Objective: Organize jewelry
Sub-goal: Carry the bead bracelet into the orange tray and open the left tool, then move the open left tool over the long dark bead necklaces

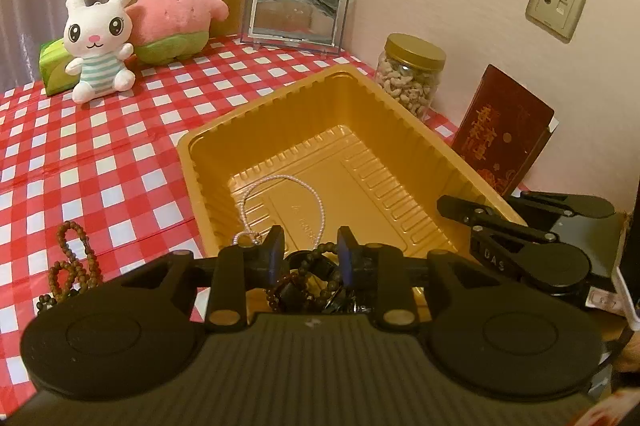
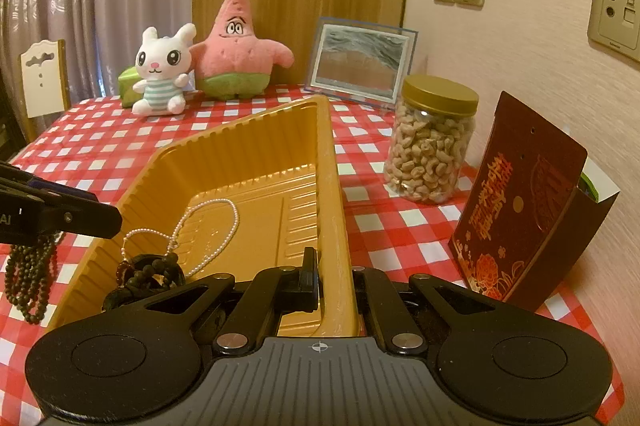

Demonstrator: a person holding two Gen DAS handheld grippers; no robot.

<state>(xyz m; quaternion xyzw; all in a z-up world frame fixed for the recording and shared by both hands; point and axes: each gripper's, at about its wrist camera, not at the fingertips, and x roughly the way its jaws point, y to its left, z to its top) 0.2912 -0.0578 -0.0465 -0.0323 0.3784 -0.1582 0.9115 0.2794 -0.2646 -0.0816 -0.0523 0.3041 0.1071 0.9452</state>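
Gold tray (image 2: 332, 186) rim pinched by right hand-held gripper (image 2: 334, 282), steadying it. Left hand-held gripper (image 1: 310, 258) part-open, empty, above dark bead bracelets (image 1: 308, 282) at tray's near corner.

A bench (image 2: 376, 226) draped in a red and white checked cloth carries a gold plastic tray (image 2: 334, 186) near its middle. Along the far edge sit a white plush rabbit (image 2: 162, 72), a pink plush starfish (image 2: 236, 46) and a framed picture (image 2: 360, 62). A jar of cashews (image 2: 432, 146) and a dark red box (image 2: 524, 210) stand by the wall, and brown bead strings (image 1: 74, 266) lie left of the tray
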